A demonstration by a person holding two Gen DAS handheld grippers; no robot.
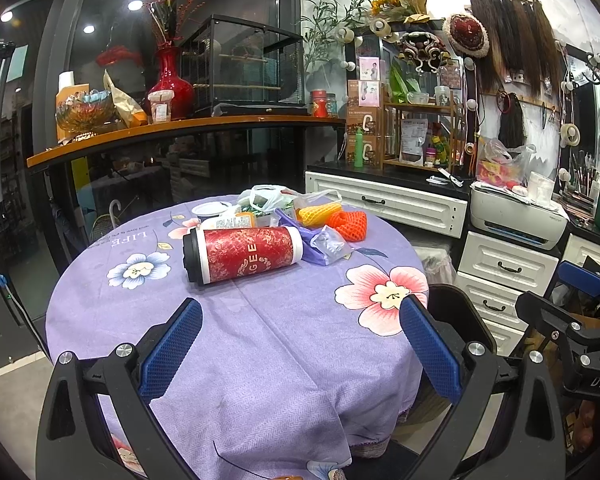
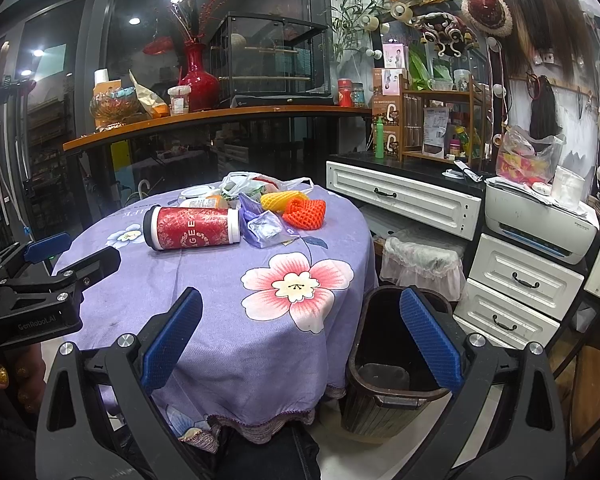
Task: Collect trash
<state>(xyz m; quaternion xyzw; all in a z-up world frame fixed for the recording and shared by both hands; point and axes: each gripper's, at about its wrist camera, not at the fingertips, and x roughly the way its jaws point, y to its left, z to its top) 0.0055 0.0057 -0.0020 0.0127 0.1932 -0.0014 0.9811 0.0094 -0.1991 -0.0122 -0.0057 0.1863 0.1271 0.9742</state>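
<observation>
The trash sits in one cluster at the far side of the round table (image 1: 260,340). A red canister (image 1: 242,254), white-rimmed with a black lid, lies on its side, lid end pointing left, nearest of the cluster. Just right of it lies a crumpled clear wrapper (image 1: 332,242) on a purple bag (image 1: 304,236). Behind these lie a yellow foam net (image 1: 316,214) and, touching it on the right, an orange foam net (image 1: 348,222). Farther back sit a white plastic bag (image 1: 268,196), a white lid (image 1: 210,209) and a labelled packet (image 1: 230,222). A dark bin (image 2: 392,364) stands upright on the floor, just right of the table, open at the top.
</observation>
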